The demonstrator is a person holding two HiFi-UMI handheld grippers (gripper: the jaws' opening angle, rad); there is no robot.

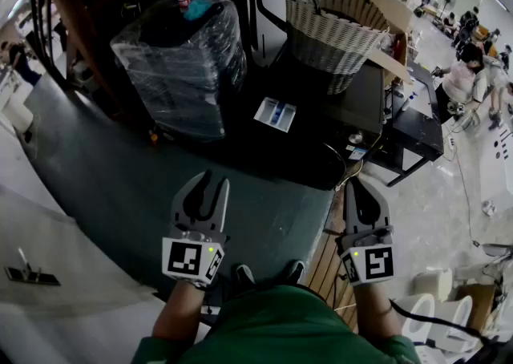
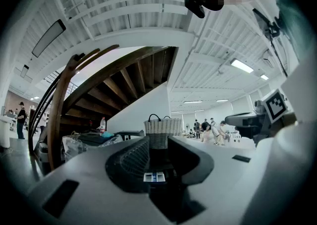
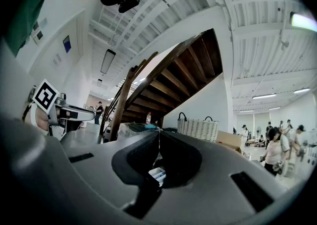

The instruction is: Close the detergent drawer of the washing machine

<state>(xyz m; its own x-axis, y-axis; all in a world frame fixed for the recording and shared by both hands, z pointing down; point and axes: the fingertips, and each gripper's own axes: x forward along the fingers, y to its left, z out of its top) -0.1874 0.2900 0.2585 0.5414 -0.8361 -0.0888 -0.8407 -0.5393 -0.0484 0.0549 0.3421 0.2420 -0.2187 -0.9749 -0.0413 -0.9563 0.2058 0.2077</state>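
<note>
the dark washing machine (image 1: 313,154) stands ahead with a woven basket (image 1: 333,30) on top. its detergent drawer (image 1: 275,113) sticks out at the front, white and blue compartments showing, so the closing looks not yet begun. the left tongs (image 1: 215,180) are partly open and empty. the right tongs (image 1: 354,183) are closed on nothing. both are well apart from the drawer, so the reach and push remain.

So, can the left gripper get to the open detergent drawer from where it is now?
Probably yes. Nothing stands between the left gripper and the detergent drawer, which juts from the dark washing machine. The gripper's open jaws frame the drawer, but there is a gap to cross.
</note>
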